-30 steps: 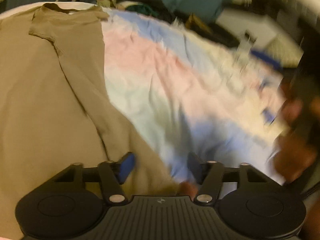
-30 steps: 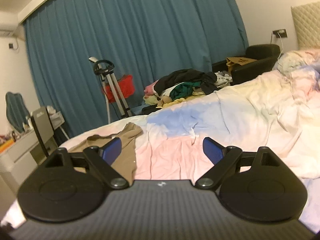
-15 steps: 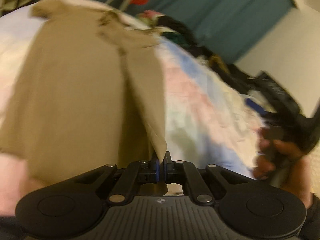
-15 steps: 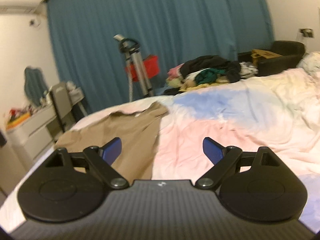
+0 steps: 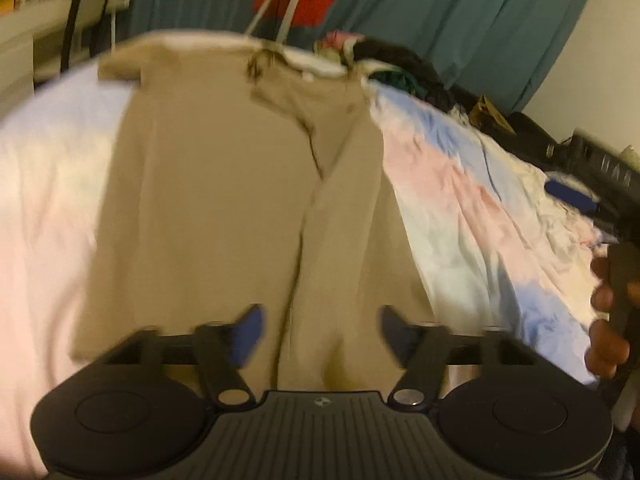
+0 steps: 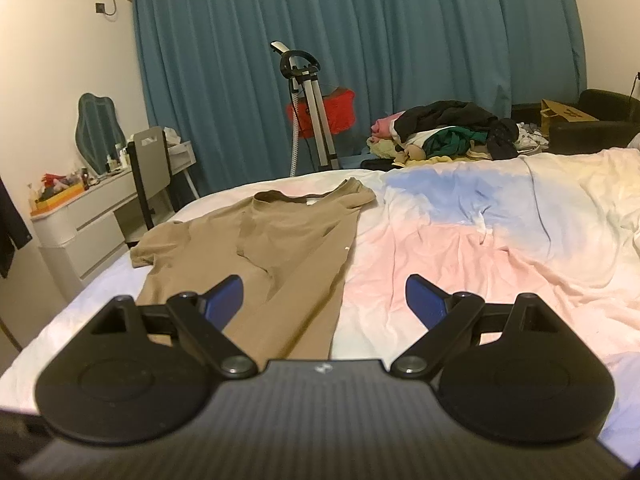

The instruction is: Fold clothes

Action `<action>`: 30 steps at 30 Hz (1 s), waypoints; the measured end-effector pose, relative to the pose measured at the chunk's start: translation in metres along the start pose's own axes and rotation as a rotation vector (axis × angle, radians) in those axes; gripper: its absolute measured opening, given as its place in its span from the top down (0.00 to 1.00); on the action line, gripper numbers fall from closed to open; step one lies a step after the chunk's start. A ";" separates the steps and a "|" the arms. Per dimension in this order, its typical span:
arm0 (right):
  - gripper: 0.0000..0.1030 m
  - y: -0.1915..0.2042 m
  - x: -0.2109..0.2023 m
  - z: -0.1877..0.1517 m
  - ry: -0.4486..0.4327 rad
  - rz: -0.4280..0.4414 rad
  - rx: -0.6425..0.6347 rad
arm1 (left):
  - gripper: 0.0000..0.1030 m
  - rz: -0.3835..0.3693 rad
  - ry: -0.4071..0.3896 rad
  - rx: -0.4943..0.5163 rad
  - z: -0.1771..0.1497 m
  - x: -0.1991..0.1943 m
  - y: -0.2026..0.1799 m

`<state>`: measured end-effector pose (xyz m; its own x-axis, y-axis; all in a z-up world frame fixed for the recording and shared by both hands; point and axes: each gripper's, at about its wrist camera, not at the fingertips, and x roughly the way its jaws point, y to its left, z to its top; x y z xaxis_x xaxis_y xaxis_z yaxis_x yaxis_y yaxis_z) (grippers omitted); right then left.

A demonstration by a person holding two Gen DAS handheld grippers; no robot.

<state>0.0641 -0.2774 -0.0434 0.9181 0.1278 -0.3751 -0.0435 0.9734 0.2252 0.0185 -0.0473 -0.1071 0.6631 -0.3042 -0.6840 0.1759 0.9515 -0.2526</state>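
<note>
A tan T-shirt [image 5: 224, 208] lies flat on the pastel bedsheet [image 5: 460, 208], its right side folded inward over the body. My left gripper [image 5: 320, 330] hovers open just over the shirt's near hem, nothing between its fingers. In the right wrist view the same tan T-shirt [image 6: 280, 248] stretches away from me, neckline at the far end. My right gripper [image 6: 324, 300] is open above the shirt's right edge and holds nothing. At the right edge of the left wrist view, a hand [image 5: 608, 320] holds the right gripper's handle.
A heap of unfolded clothes [image 6: 448, 132] sits at the bed's far end. A steamer stand [image 6: 308, 104] with a red item stands before the blue curtain. A white desk [image 6: 92, 208] and chair [image 6: 150, 168] are on the left, a dark armchair [image 6: 596, 124] at far right.
My left gripper, shut on the shirt's right edge half a second ago, has opened and let it go; the flap now lies folded over the shirt. The right gripper swung left toward the shirt.
</note>
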 end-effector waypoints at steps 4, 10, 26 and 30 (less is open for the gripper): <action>0.13 0.000 0.001 -0.001 -0.016 -0.003 0.007 | 0.10 0.045 -0.087 0.099 0.036 -0.011 -0.010; 0.13 0.011 0.005 -0.002 -0.027 -0.012 -0.025 | 0.02 0.078 -0.215 0.173 0.073 -0.012 -0.004; 0.14 0.195 0.249 0.004 0.207 0.200 -0.421 | 0.02 0.157 -0.296 -0.026 0.092 -0.032 0.163; 0.14 0.286 0.315 -0.013 0.194 0.350 -0.544 | 0.02 0.141 -0.299 -0.145 0.087 -0.022 0.212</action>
<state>0.3354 0.0435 -0.1092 0.7287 0.4359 -0.5282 -0.5644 0.8191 -0.1026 0.1048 0.1652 -0.0860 0.8609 -0.1232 -0.4937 -0.0228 0.9599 -0.2793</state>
